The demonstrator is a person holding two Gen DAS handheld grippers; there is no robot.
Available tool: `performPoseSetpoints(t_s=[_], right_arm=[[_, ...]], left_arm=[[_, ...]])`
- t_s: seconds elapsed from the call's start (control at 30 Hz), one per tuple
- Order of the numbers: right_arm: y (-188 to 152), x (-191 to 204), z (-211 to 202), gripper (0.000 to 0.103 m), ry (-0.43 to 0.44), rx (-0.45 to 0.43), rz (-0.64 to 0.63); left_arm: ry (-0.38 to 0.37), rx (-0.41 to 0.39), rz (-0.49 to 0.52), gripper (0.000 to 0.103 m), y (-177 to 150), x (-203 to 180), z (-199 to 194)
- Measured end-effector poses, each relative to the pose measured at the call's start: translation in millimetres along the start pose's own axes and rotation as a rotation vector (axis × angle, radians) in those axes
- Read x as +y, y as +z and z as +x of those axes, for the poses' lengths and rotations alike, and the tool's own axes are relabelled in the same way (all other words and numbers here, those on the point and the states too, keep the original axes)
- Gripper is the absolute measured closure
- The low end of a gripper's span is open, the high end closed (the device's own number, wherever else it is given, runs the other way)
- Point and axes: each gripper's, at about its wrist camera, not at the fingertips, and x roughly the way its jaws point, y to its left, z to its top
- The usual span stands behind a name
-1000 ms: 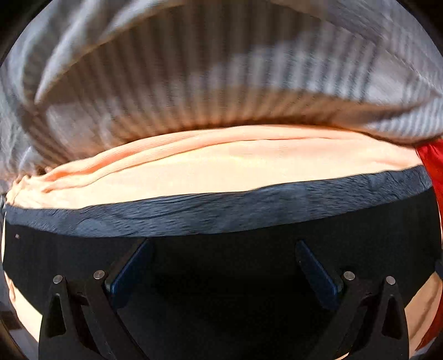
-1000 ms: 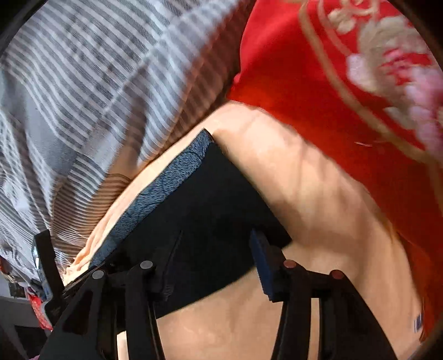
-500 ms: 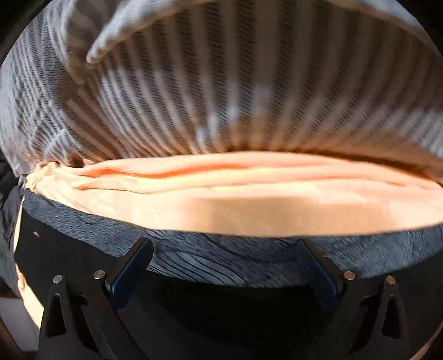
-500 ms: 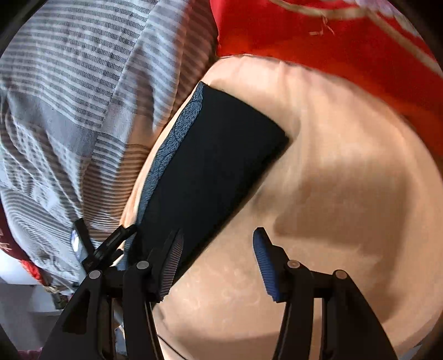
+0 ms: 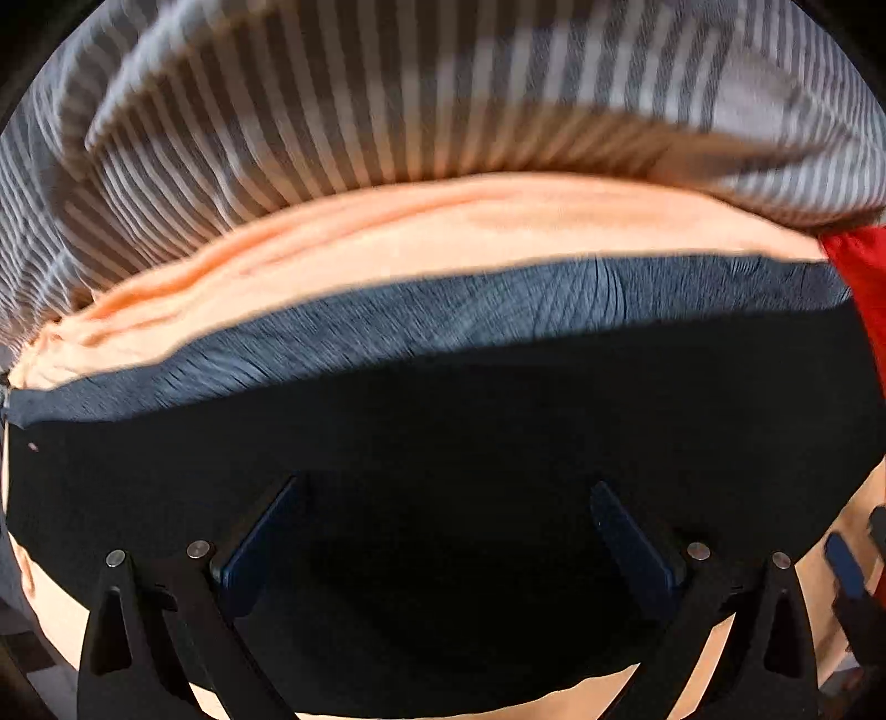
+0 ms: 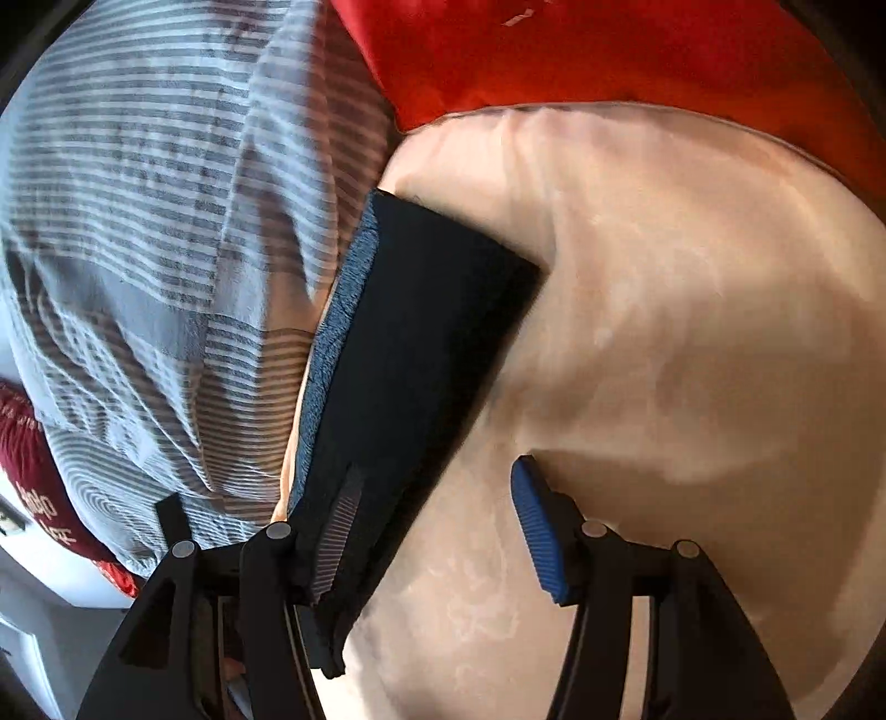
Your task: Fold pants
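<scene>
The black pants (image 5: 443, 432) lie folded into a flat rectangle on the peach sheet (image 5: 443, 238), with a grey-blue waistband (image 5: 443, 315) along the far edge. My left gripper (image 5: 443, 531) is open, its fingers spread just over the black cloth and holding nothing. In the right wrist view the pants (image 6: 421, 343) lie as a dark strip to the left. My right gripper (image 6: 437, 526) is open above the pants' near end and the sheet (image 6: 664, 332), its left finger (image 6: 332, 543) over the cloth. The right gripper's blue pad (image 5: 844, 559) shows at the left view's right edge.
A grey striped blanket (image 5: 387, 111) is bunched beyond the pants, also at the left of the right wrist view (image 6: 138, 194). A red patterned cloth (image 6: 609, 50) lies at the back right. The bed edge and a dark red item (image 6: 33, 476) are at the lower left.
The left gripper has pulled back over the pants, so more black cloth shows. The right gripper has drawn back and lifted, showing the whole folded strip. Both stay open.
</scene>
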Motion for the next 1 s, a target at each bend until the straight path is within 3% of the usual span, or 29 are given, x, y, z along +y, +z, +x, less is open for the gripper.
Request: performPoseSetpoints(t_s=[0.17, 0.4, 0.5, 0.53, 0.63, 0.8, 0.87, 0.9, 1.0], right_arm=[[9.8, -0.1, 9.2, 0.042, 0.064, -0.024, -0.014], [22.0, 9.8, 23.6, 0.041, 0.108, -0.044, -0.018], [21.7, 12.6, 24.7, 0.042, 0.084, -0.042, -0.016], [20.9, 11.8, 24.6, 0.047, 0.056, -0.042, -0.015], [19.3, 4.5, 22.1, 0.047, 0.069, -0.062, 0.034], [33.3, 21.1, 41.9, 0.043, 0.214, -0.029, 0.028], [38.0, 32.6, 59.2, 0.043, 0.208, 0.008, -0.012], [39.3, 35.4, 67.5, 0.045, 0.176, 0.029, -0.018], [42.8, 32.4, 81.7, 0.085, 0.058, 0.073, 0.017]], left_arm=[[-0.031, -0.018, -0.046, 0.0, -8.9, 8.9, 5.2], [-0.017, -0.036, -0.037, 0.0, -13.2, 6.1, 5.7], [-0.015, -0.034, -0.037, 0.0, -20.4, -6.3, -2.4], [-0.013, -0.033, -0.035, 0.0, -20.6, -6.4, -2.6], [-0.013, -0.034, -0.034, 0.0, -16.6, -9.3, -1.0], [-0.01, -0.053, -0.033, 0.0, -18.2, -10.2, 1.7], [-0.01, -0.054, -0.032, 0.0, -20.3, -13.8, 0.8], [-0.011, -0.053, -0.032, 0.0, -21.3, -13.3, 0.7], [-0.015, -0.048, -0.031, 0.0, -22.2, -13.4, 1.5]])
